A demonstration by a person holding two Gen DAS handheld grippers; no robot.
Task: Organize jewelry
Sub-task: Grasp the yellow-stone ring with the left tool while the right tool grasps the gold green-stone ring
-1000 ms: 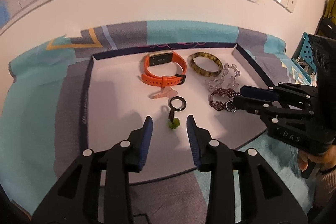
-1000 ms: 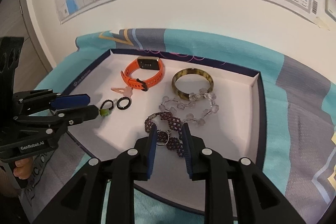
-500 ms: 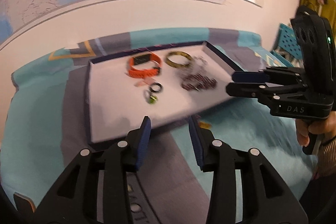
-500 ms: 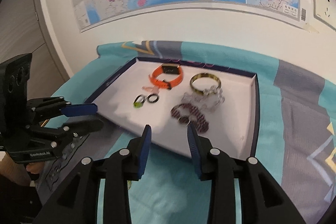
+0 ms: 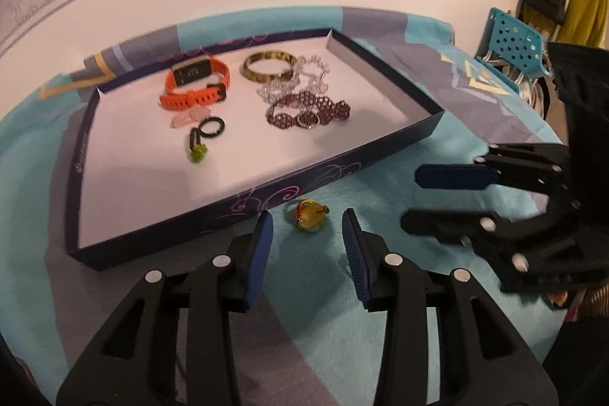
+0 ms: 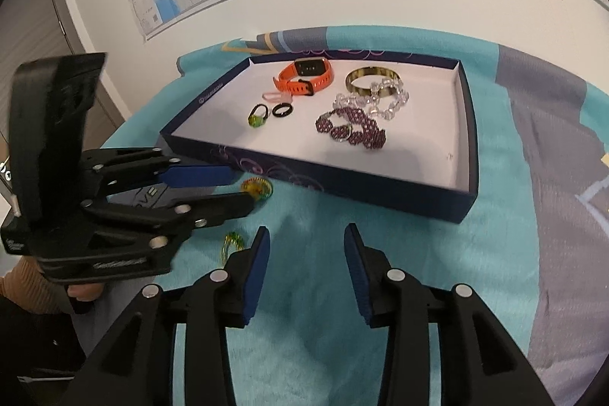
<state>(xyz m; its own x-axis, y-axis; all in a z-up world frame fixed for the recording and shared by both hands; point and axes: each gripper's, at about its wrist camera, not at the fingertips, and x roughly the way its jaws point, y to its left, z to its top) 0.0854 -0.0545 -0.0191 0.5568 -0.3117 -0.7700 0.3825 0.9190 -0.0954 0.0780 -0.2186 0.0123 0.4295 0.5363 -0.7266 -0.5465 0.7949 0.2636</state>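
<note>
Two views cover the moment, and each cuts something off.

From the left wrist, the left gripper (image 5: 306, 234) stands parted with nothing pressed between its pads; a yellow glass ring (image 5: 309, 214) lies on the teal blanket (image 5: 437, 147) just beyond the fingertips, close to the near wall of the dark blue tray (image 5: 335, 174). Motion blur softens the ring, so its shape is hard to read. The right gripper (image 5: 411, 198) enters from the right edge, its body cut off by the frame. Inside the tray lie the orange watch (image 5: 198, 84), gold bangle (image 5: 269, 65), clear bead bracelet (image 5: 304, 78), purple bead bracelet (image 5: 308, 109), black ring (image 5: 212, 127) and green-stone ring (image 5: 197, 149). A pale pink piece beside the watch is too blurred to identify. A second ago this gripper hung over the tray floor by the green-stone ring; now it sits outside the tray, over the blanket.

From the right wrist, the right gripper (image 6: 306, 238) is opening, with only blanket between its pads. The left gripper (image 6: 238, 191) partly hides the yellow glass ring (image 6: 259, 187). A second, thinner yellow-green ring (image 6: 233, 242) lies nearer, half covered by the right gripper's left finger. A second ago these pads stood around the purple bead bracelet (image 6: 352, 128), which now rests in the tray, well apart.
</note>
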